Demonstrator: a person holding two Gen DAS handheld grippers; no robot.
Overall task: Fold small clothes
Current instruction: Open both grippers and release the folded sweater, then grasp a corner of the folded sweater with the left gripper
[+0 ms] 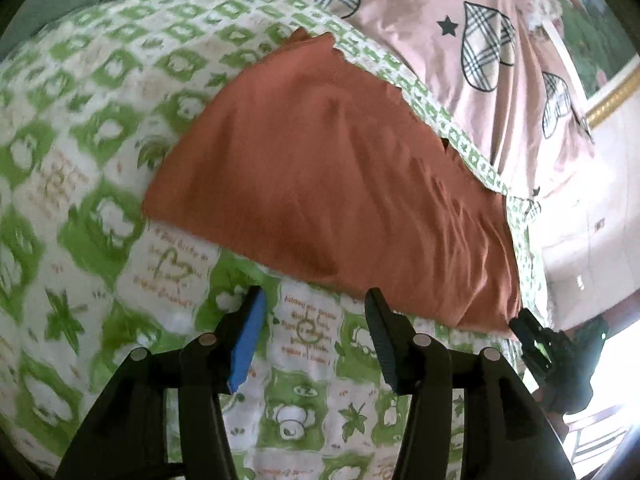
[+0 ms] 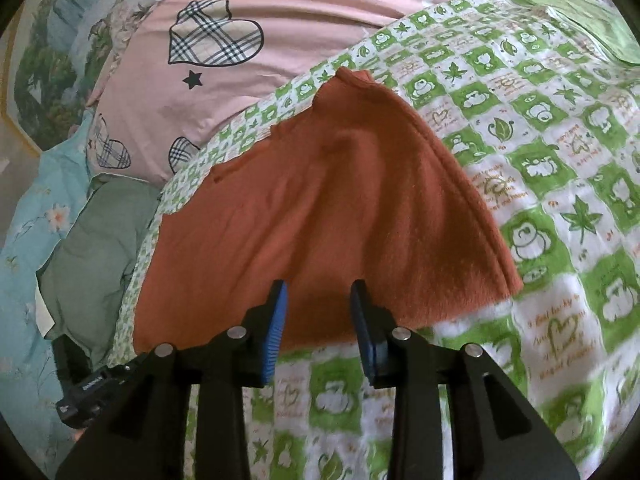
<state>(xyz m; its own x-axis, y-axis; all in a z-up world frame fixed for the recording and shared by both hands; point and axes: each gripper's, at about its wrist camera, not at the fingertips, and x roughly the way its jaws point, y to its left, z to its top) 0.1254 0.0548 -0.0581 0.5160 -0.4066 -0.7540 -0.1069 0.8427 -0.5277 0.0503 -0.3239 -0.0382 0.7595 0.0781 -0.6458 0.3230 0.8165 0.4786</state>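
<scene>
A rust-orange garment (image 1: 336, 184) lies flat on a green-and-white patterned blanket (image 1: 92, 128), with its near hem toward me. In the left wrist view my left gripper (image 1: 316, 296) is open just short of that hem, over the blanket, with nothing between its fingers. The other gripper shows as a dark shape at the garment's right corner (image 1: 536, 344). In the right wrist view the garment (image 2: 320, 208) fills the middle. My right gripper (image 2: 320, 286) hangs over its near edge, jaws apart, and the pads do not press on the cloth.
A pink duvet with plaid hearts (image 2: 248, 52) lies beyond the blanket (image 2: 540, 184). A grey-green cloth (image 2: 96, 240) and a light blue floral sheet (image 2: 28, 240) sit at the left. A framed picture with a gold edge (image 1: 612, 92) is at the far right.
</scene>
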